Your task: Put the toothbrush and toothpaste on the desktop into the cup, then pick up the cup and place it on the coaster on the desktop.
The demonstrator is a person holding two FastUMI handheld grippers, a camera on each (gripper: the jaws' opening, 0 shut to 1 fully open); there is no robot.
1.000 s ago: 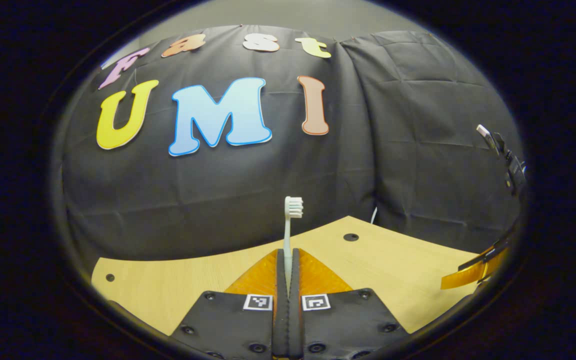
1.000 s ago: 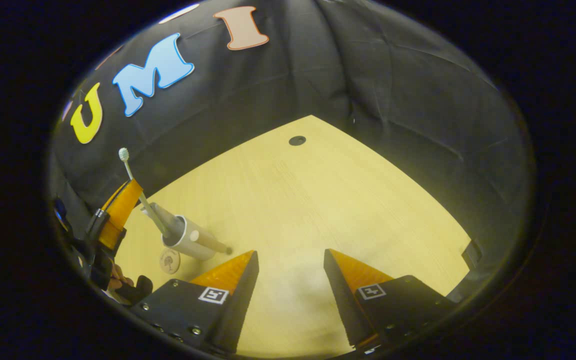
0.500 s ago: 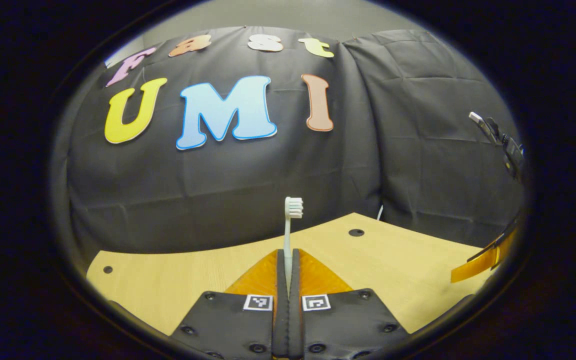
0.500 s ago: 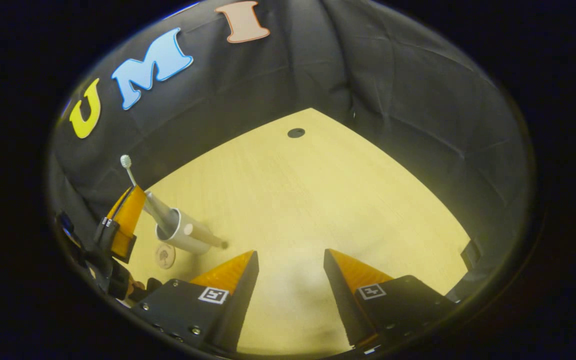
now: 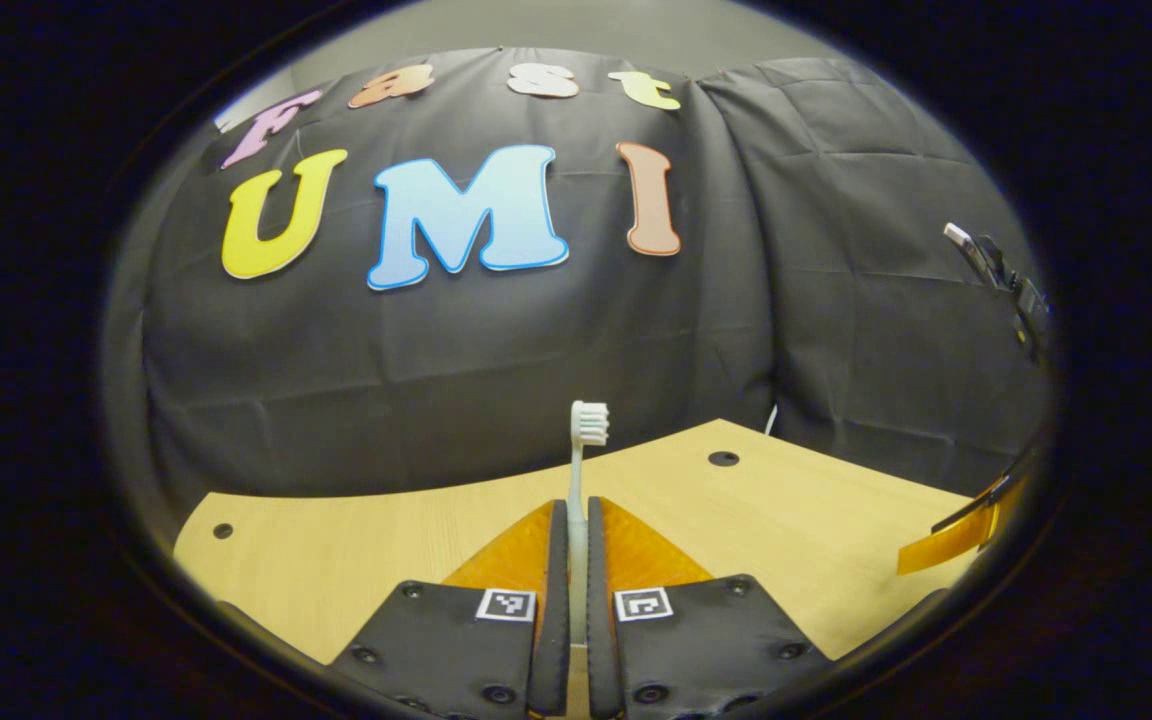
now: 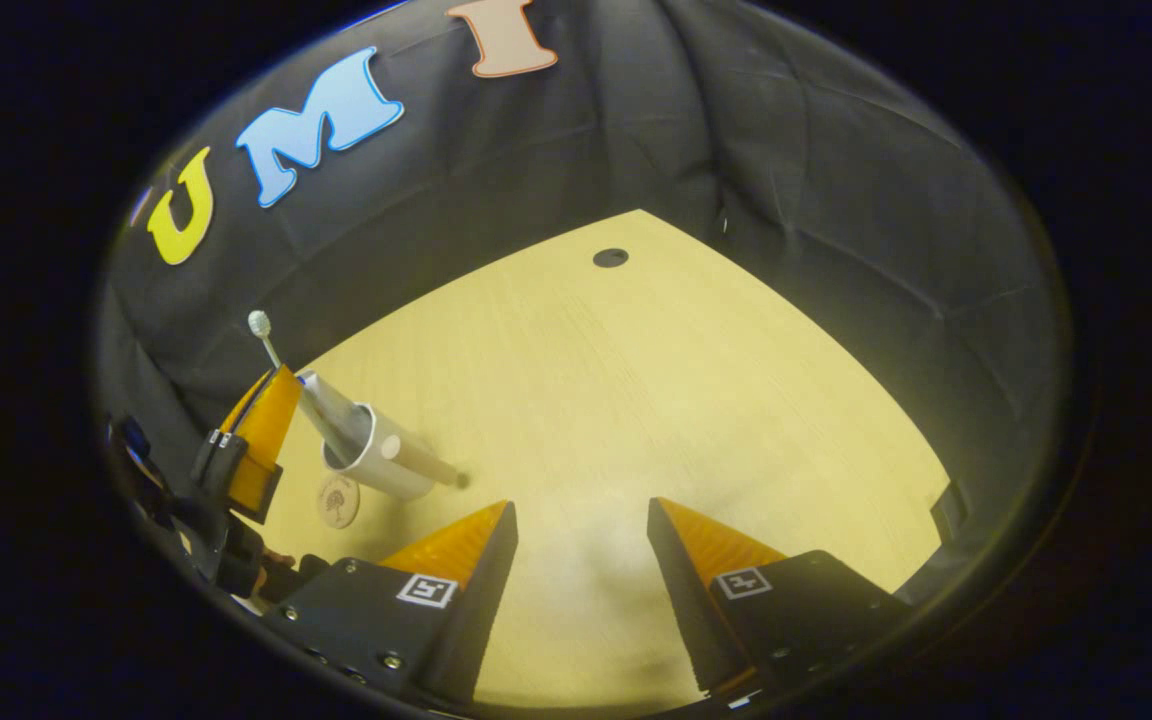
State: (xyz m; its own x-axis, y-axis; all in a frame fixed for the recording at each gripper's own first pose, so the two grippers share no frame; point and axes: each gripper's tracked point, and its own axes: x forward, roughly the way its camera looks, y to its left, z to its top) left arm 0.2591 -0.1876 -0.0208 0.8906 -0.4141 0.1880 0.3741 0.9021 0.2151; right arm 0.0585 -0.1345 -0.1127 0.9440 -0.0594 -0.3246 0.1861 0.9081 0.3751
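Desktop (image 6: 636, 400) of pale wood spreads across both views, backed by the black cloth wall (image 5: 436, 350). In the right gripper view the right gripper (image 6: 581, 525) hangs over bare wood with its fingers wide apart, holding nothing. Far left in that view stands the cup (image 6: 376, 460), with the toothpaste (image 6: 331, 410) leaning out of its mouth. The left gripper (image 6: 271, 400) sits just beside the cup, and the toothbrush (image 6: 266, 345) rises from it, head up. In the left gripper view its fingers stand nearly closed around the toothbrush handle with a thin gap showing, so I cannot tell whether they press it. The coaster (image 6: 337, 500) lies flat just beside the cup's base.
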